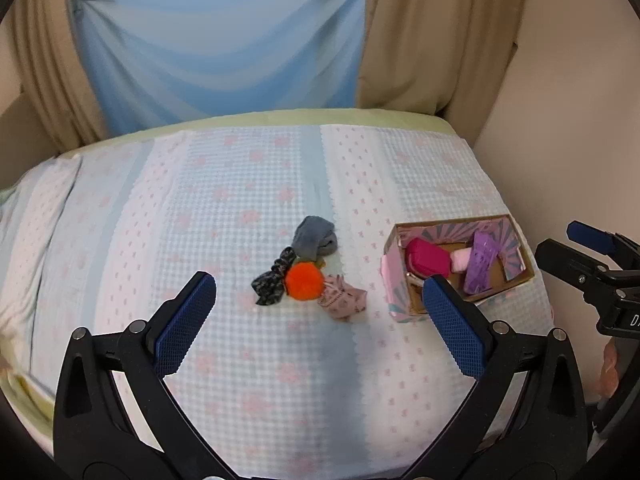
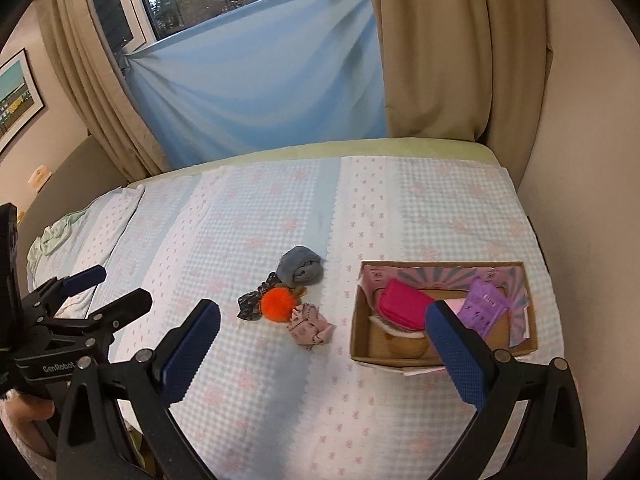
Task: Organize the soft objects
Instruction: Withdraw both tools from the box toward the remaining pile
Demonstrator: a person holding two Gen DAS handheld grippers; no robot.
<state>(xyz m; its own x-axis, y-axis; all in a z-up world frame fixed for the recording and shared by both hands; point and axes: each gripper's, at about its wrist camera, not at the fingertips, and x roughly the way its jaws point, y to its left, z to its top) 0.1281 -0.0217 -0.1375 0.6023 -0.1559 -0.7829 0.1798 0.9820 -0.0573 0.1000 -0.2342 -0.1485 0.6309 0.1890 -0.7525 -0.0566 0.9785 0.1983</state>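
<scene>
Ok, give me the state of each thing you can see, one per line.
Left gripper: open, empty.
Right gripper: open, empty.
Box: open, partly filled.
Pink pouch: in box.
Purple item: in box.
Grey sock: balled, on bed.
Orange pompom: on bed.

Both tongs are showing black angular frames with silver screws: left tongs [image 1: 320, 312] and right tongs [image 2: 323, 338] wearing blue textured pads [image 1: 186, 322], white "GenRobot" lettering showing.

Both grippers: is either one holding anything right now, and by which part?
Nothing is held. The left gripper and the right gripper are both open and empty above the bed; the orange pom-pom and its neighbours lie untouched.
</scene>
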